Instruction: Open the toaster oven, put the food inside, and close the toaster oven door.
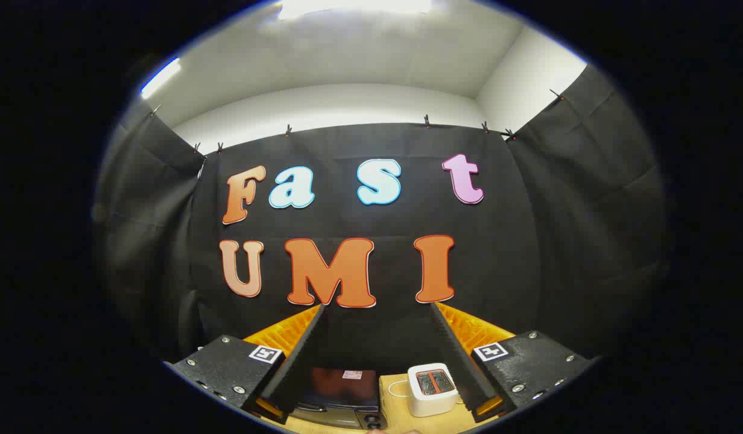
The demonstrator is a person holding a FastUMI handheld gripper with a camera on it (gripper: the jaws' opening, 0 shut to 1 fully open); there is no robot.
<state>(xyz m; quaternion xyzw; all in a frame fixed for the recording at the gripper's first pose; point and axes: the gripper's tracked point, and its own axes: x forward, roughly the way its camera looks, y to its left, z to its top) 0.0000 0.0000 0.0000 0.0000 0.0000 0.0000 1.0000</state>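
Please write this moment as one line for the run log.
tongs: open, empty, held high | toaster oven: below between the fingers, door closed | white toaster: right of oven, on wooden table | food: not identified

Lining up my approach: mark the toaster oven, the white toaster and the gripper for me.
toaster oven (pixel 342 386): gripper view, on its dark top panel.
white toaster (pixel 430 390): gripper view, on its front wall below the slots.
gripper (pixel 377 308): gripper view, midway between its fingertips, fingers spread apart.

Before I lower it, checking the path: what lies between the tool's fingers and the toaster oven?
Nothing. In the gripper view, the open tool hangs above the toaster oven; a white toaster stands beside it.
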